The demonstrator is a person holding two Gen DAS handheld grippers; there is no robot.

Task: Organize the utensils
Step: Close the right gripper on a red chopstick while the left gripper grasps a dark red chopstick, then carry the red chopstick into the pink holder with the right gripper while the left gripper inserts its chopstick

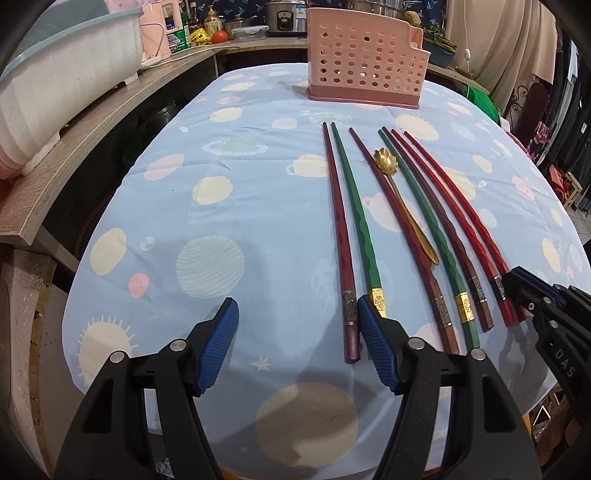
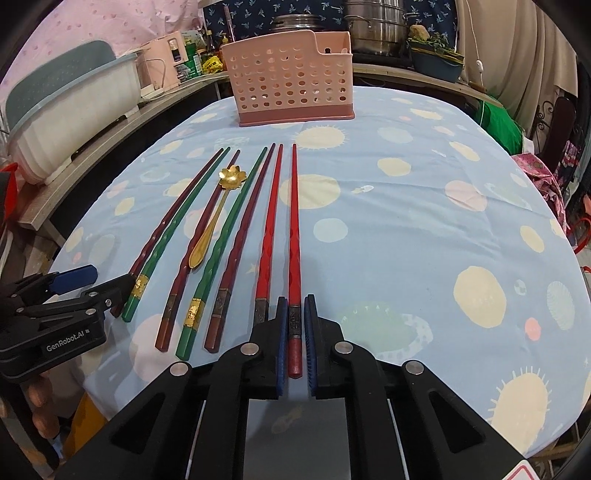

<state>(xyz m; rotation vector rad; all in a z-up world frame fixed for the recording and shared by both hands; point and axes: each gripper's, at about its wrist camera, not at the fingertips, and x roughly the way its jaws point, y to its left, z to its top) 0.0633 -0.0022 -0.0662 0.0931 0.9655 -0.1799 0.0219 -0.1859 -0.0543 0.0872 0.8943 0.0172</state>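
Several chopsticks lie side by side on the blue planet-print tablecloth (image 1: pixel 258 192), tips toward a pink perforated utensil holder (image 1: pixel 365 59) at the far edge, which also shows in the right wrist view (image 2: pixel 293 77). A gold flower-bowl spoon (image 1: pixel 402 201) lies among them; it also shows in the right wrist view (image 2: pixel 216 212). My right gripper (image 2: pixel 295 314) is shut on the rightmost red chopstick (image 2: pixel 294 229) at its banded end. My left gripper (image 1: pixel 297 317) is open and empty, its right finger next to the leftmost dark red (image 1: pixel 338 236) and green (image 1: pixel 354 214) chopsticks.
A white dish rack (image 1: pixel 62 81) sits on a wooden shelf (image 1: pixel 88 136) left of the table. Bottles, pots and a rice cooker (image 1: pixel 286 16) stand behind the holder. The cloth (image 2: pixel 424 229) to the right of the chopsticks carries nothing.
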